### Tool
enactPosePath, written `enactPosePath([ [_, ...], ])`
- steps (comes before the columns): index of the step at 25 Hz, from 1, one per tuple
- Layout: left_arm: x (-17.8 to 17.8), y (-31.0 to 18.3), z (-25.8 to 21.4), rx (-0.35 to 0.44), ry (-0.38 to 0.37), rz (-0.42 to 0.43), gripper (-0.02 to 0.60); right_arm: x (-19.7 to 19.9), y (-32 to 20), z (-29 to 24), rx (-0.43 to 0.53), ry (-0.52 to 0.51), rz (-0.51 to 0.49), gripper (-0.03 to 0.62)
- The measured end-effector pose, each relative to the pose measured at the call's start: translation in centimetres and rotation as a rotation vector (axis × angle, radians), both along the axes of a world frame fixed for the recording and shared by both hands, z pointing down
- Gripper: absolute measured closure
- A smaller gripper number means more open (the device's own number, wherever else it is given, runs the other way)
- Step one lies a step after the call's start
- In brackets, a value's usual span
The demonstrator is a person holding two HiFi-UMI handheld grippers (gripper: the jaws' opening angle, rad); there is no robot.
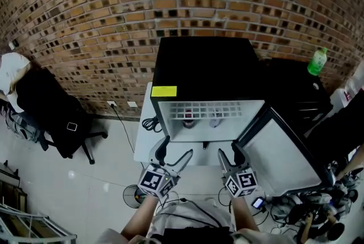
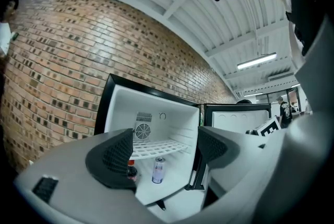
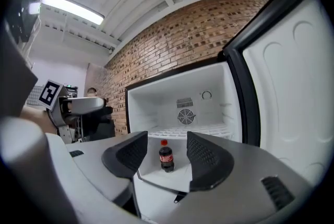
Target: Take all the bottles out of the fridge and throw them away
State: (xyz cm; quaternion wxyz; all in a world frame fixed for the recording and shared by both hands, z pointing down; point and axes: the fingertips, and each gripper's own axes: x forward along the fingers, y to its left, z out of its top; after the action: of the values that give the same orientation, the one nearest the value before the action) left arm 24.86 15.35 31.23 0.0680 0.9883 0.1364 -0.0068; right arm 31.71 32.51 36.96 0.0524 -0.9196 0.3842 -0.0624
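A black mini fridge (image 1: 207, 66) stands open, with its door (image 1: 284, 152) swung out to the right. Under the wire shelf, on the fridge floor, stand a dark cola bottle with a red cap (image 3: 166, 157) and a small pale bottle (image 2: 158, 169). From the head view both show dimly through the shelf, the cola bottle (image 1: 188, 119) left of the pale bottle (image 1: 215, 119). My left gripper (image 1: 175, 153) and right gripper (image 1: 230, 153) hover side by side in front of the fridge, short of its opening. Both are open and hold nothing. In the left gripper view one finger (image 2: 112, 157) partly hides the cola bottle (image 2: 131, 171).
A green bottle (image 1: 317, 61) stands on a black cabinet right of the fridge. An office chair draped in black (image 1: 51, 112) is at the left by the brick wall. Cables and gear (image 1: 307, 209) crowd the floor at lower right. A yellow note (image 1: 164, 91) sticks to the fridge top.
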Motion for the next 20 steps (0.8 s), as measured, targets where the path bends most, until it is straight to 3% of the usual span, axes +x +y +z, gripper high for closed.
enactPosePath([
  [5, -0.6, -0.6, 0.4, 0.003, -0.02, -0.028, 0.19, 2.3, -0.5, 4.9, -0.05, -0.034, 0.014, 0.316],
  [9, -0.9, -1.4, 0.0, -0.011, -0.033, -0.054, 0.19, 5.0, -2.0, 9.5, -0.158, -0.001, 0.001, 0.258],
  [12, -1.3, -1.6, -0.2, -0.022, -0.057, -0.071, 0.189, 7.8, -3.0, 13.1, -0.158, -0.079, 0.017, 0.21],
  [20, -3.2, -4.5, 1.2, -0.022, -0.104, -0.18, 0.19, 14.3, -5.9, 18.8, -0.184, -0.202, 0.043, 0.21],
])
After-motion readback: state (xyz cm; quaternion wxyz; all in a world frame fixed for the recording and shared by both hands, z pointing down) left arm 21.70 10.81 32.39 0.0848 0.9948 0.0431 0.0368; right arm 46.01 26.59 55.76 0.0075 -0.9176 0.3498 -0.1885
